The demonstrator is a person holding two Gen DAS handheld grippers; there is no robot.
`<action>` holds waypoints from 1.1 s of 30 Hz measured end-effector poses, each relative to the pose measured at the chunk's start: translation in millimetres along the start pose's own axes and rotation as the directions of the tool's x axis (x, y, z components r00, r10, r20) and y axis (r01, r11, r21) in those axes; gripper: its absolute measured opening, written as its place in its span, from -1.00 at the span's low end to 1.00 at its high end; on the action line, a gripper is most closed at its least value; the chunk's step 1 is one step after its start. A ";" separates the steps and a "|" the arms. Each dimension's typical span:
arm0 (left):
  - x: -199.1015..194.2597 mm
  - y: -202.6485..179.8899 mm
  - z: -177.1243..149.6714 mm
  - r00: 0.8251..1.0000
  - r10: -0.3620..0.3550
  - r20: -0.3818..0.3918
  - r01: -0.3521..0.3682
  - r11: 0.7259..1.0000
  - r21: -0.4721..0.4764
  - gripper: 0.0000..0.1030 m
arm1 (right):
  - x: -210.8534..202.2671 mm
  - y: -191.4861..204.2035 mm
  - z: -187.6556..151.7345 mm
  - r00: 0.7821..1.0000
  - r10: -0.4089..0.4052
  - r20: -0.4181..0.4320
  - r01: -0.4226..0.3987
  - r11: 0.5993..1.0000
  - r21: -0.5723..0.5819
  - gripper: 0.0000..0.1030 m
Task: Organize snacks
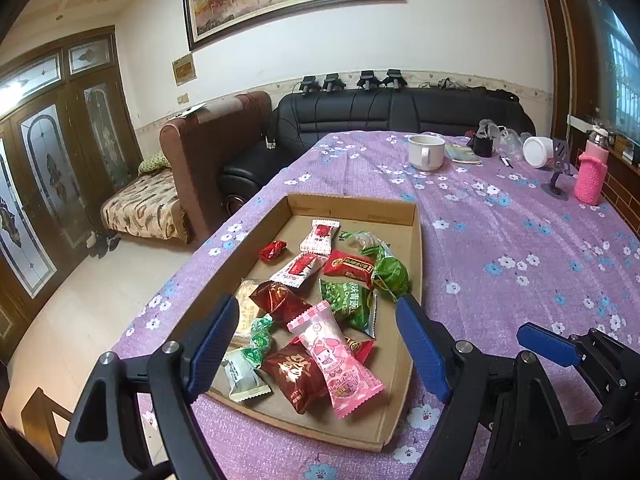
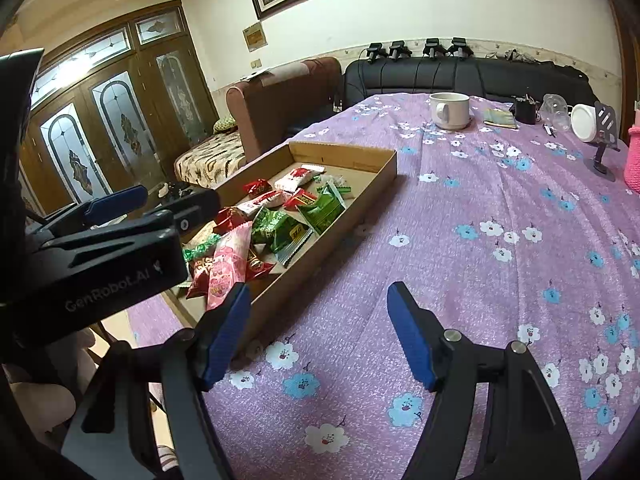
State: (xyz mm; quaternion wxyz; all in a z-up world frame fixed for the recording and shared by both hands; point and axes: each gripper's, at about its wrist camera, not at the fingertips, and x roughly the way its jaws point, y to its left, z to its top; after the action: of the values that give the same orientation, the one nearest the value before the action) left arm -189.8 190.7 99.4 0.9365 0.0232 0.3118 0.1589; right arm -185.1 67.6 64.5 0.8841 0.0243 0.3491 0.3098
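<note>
All the snacks [image 1: 320,300] sit jumbled in the cardboard tray [image 1: 352,205] near the worktop's [image 1: 500,248] left edge. Left tool [image 1: 320,344] hangs spread wide over them, right tool [image 2: 318,332] gapes empty above bare cloth. Could be pre-sorting or already gathered, honestly can't tell.

Matt brown cardboard tray [image 1: 352,204] holds glossy plastic snack wrappers [image 1: 340,360]; woven floral cloth [image 1: 500,240] covers the tabletop; a glazed ceramic mug [image 1: 426,152] shines.

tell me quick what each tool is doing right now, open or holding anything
Left tool: open, empty, over the snack tray.
Right tool: open, empty, over the tablecloth.
</note>
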 end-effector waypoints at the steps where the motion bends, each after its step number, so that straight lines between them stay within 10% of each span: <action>1: 0.2 0.5 -0.1 1.000 0.000 -0.001 0.000 1.000 -0.002 0.57 | 0.8 0.3 0.0 1.000 -0.001 -0.003 0.001 1.000 -0.002 0.40; 7: -1.5 2.1 -0.5 1.000 0.005 0.017 -0.005 1.000 -0.010 0.57 | 1.4 2.2 -0.7 1.000 -0.003 -0.006 0.003 1.000 -0.010 0.40; 16: -49.5 16.2 -6.6 0.967 0.041 0.252 -0.001 0.988 -0.157 0.66 | -2.3 3.2 -1.4 1.000 0.002 0.010 -0.002 1.000 -0.018 0.40; 22: -22.2 9.8 -8.8 0.994 -0.046 0.096 0.060 0.987 -0.150 0.67 | -3.3 3.0 -4.3 1.000 -0.008 0.006 0.008 1.000 -0.026 0.40; 33: -0.9 11.5 -20.1 0.993 -0.097 -0.065 0.078 0.968 -0.240 0.67 | -4.1 14.3 -8.8 0.998 -0.056 0.001 0.056 0.993 -0.107 0.40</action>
State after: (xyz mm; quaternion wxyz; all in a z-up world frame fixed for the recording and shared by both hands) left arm -205.6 200.2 85.4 0.9260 -0.1085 0.3270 0.1542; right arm -200.6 75.3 64.1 0.8922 -0.0333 0.3333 0.3030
